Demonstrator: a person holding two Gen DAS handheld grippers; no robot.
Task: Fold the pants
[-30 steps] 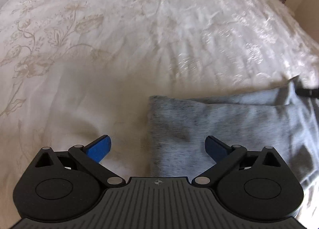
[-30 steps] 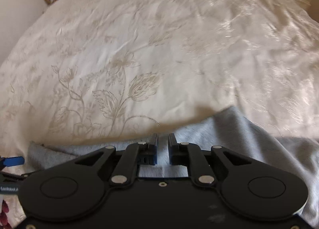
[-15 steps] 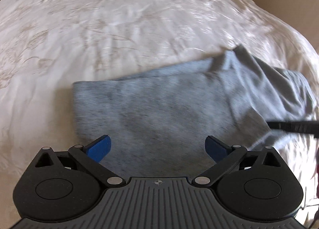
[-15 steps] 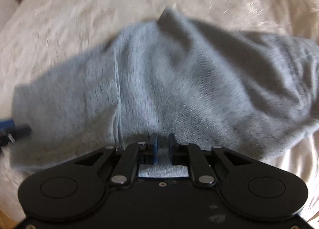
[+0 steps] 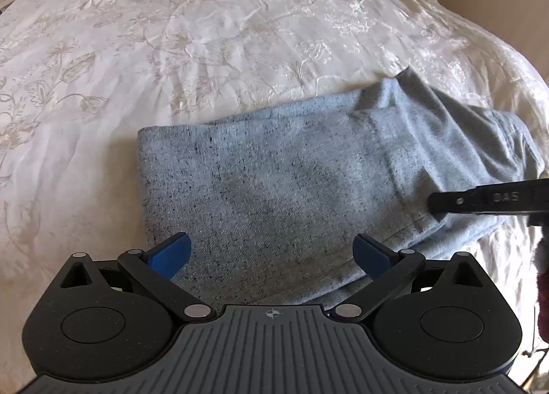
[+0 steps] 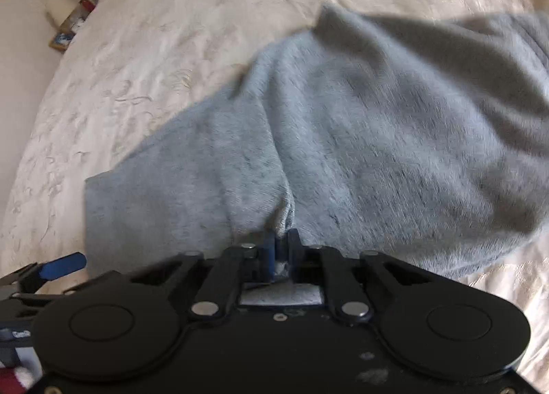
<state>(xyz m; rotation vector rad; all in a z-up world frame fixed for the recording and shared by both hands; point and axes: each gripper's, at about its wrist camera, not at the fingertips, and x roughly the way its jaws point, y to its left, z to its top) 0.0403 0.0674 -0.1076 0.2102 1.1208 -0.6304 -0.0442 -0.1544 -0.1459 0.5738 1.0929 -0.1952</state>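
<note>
Soft grey knit pants (image 5: 274,181) are pinched by the right gripper (image 6: 282,250). The left gripper (image 5: 272,253) is held wide open above them, over an embroidered cream bedspread (image 5: 171,33)

Cream embroidered bedspread (image 5: 212,37) carries grey folded pants (image 5: 274,181) lying on it

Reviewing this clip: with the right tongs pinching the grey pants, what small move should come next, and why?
Probably lower the right tongs and release: they are shut on a pinched bit of the grey pants, which already lie doubled on the bedspread. The left tongs stand open above them.
</note>
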